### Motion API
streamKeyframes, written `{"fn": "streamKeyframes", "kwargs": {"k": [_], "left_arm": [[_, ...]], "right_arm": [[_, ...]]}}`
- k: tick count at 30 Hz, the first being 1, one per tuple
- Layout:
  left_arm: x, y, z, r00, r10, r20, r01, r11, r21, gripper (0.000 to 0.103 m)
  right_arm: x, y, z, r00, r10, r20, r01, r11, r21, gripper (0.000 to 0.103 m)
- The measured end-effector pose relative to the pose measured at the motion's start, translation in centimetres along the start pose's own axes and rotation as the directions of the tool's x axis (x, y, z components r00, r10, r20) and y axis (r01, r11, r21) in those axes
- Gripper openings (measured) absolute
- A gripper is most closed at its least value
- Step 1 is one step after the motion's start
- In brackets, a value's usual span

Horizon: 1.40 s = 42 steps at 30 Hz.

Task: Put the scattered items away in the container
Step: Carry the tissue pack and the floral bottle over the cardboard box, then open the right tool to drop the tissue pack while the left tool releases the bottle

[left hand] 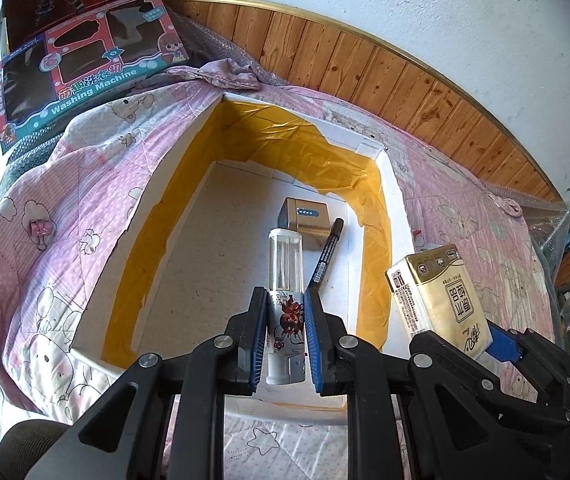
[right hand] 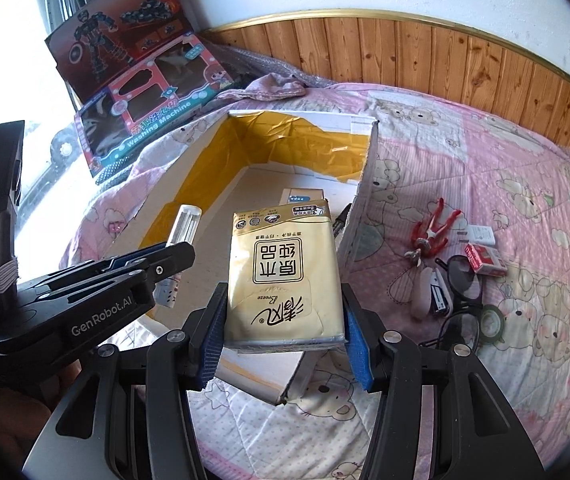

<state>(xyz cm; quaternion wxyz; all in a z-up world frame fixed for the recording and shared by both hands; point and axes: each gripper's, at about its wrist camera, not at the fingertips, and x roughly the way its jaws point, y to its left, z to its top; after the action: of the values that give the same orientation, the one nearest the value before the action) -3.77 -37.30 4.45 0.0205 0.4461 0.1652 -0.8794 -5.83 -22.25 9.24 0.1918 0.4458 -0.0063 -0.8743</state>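
Bottle [left hand: 285, 280] first: it is a small see-through bottle with a clear top, a white bottom and a red bug picture on its side. The left gripper [left hand: 285, 312] has its two blue pads pressed on the bottle's sides. The bottle hangs over the inside of the box [left hand: 97, 308], near the front wall.

The right gripper [right hand: 283, 320] has its fingers squeezed on a tissue pack [right hand: 285, 276]. The pack is soft and puffy, wrapped in shiny gold plastic. It is held up over the front edge of the box.

What could go wrong? The bottle is round and smooth, so it could slip out or turn in the pads. If it drops, it may land on the black pen [left hand: 325, 256] or bump the little tin [left hand: 305, 220] on the box floor. The tissue pack is squishy, so a hard squeeze could crush it. The two grippers are close side by side, so they might knock each other going down.

The box is white foam, rough and speckled inside, with torn yellow tape on its walls. It sits on a soft pink quilt [right hand: 485, 184] with bears on it, so it could tip or slide if pushed.

More things wait on the quilt: glasses [right hand: 461, 280], a red toy figure [right hand: 433, 232] and a small red carton [right hand: 485, 260].
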Motion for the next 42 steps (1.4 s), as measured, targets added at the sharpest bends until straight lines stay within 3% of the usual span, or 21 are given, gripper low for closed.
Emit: {"fn": "streamKeyframes", "kwargs": {"k": [24,38,41,42], "left_arm": [[5.4,3.4,2.8,0.992,0.023,-0.124,-0.03,0.998,-0.051,0.019],[7.5,3.7,4.3,0.985,0.048,-0.163,-0.052,0.999,-0.016,0.02],[7.6,3.8,4.1,0.983,0.052,-0.175,-0.057,0.998,-0.023,0.038],[7.4,3.8,4.1,0.985,0.061,-0.163,-0.066,0.997,-0.025,0.051]], "right_arm": [[6.1,1.9,1.3,0.994,0.004,-0.105,-0.012,0.997,-0.077,0.055],[7.9,2.9,1.9,0.99,-0.008,-0.143,-0.01,0.992,-0.127,0.057],[7.8,2.8,1.8,0.99,-0.015,-0.14,-0.002,0.993,-0.12,0.057],[7.7,2.7,1.8,0.99,-0.013,-0.138,-0.003,0.994,-0.114,0.057]]}}
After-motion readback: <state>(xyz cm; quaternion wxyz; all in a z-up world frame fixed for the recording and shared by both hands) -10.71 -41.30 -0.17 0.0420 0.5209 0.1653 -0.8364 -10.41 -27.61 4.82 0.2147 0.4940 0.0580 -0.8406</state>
